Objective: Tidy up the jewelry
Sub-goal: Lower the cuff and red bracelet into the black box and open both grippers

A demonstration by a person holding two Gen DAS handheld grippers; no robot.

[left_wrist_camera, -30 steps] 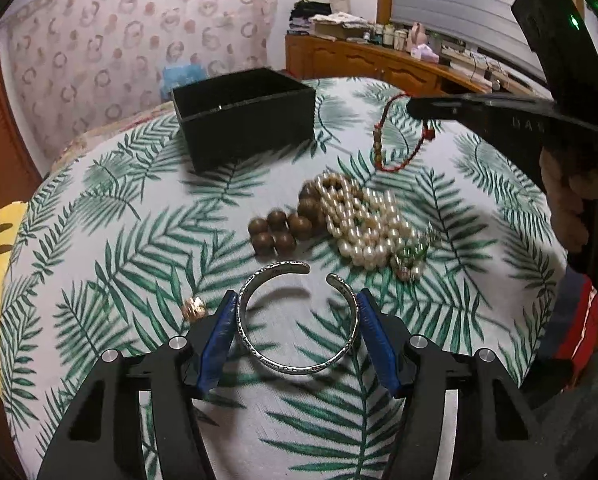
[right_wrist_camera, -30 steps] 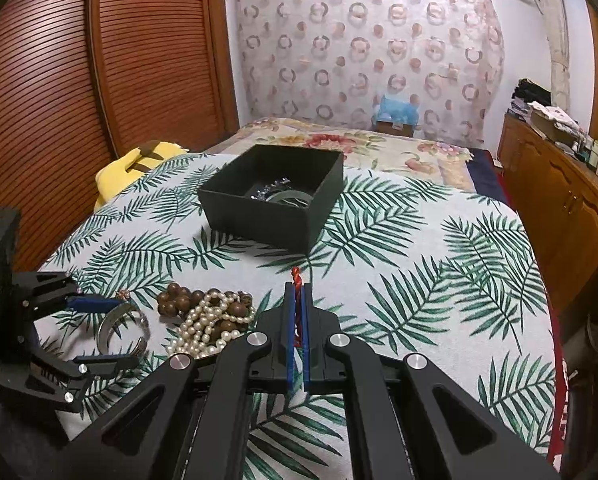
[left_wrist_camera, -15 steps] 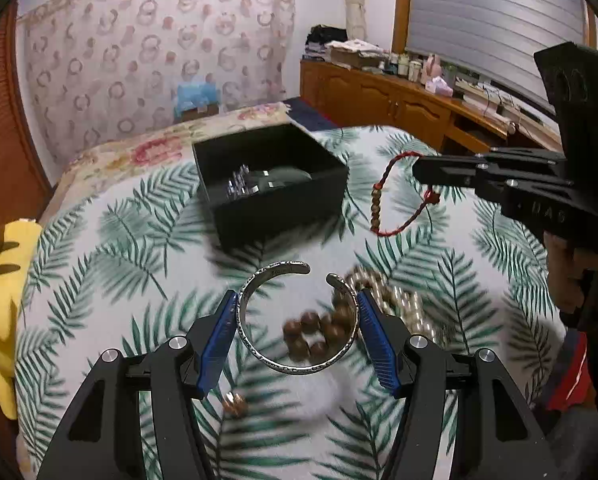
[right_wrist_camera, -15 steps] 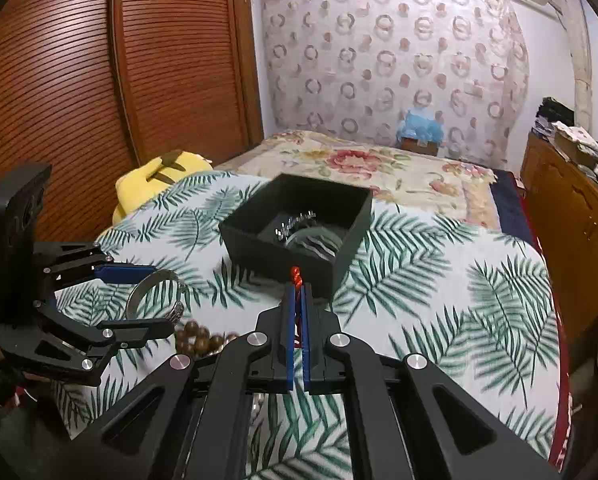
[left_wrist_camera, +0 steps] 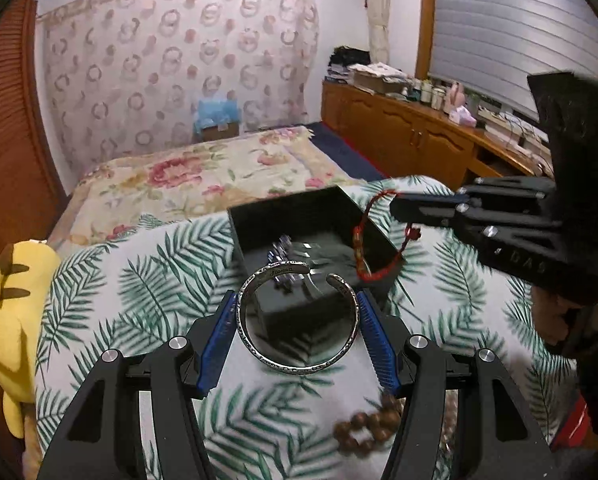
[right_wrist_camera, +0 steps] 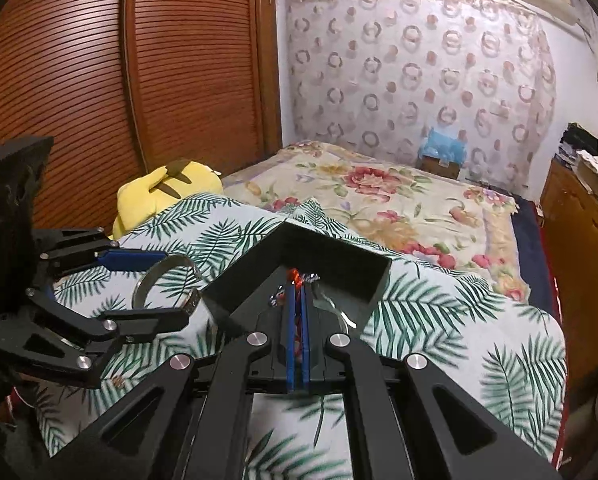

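My left gripper (left_wrist_camera: 297, 316) is shut on a silver cuff bangle (left_wrist_camera: 299, 362), held in the air just in front of the near corner of the open black box (left_wrist_camera: 379, 236). The same bangle (right_wrist_camera: 143, 286) shows left of the box (right_wrist_camera: 331, 248) in the right wrist view. My right gripper (right_wrist_camera: 297, 304) is shut on a red cord bracelet (right_wrist_camera: 294, 276) over the box's inside. In the left wrist view that bracelet (left_wrist_camera: 363, 248) hangs from the right gripper (left_wrist_camera: 397, 206) above the box's right side. Silver pieces (left_wrist_camera: 283, 250) lie inside the box.
A leaf-print cloth (left_wrist_camera: 139, 280) covers the surface. Brown wooden beads (left_wrist_camera: 367, 432) lie near the front right. A yellow plush toy (left_wrist_camera: 11, 312) sits at the left edge, a floral bedspread (left_wrist_camera: 203, 176) lies behind, and wooden cabinets (left_wrist_camera: 411, 136) stand at the right.
Both grippers have risen and moved toward the black box with their pieces. The beads and pearls have dropped to the lower edge of the left wrist view.
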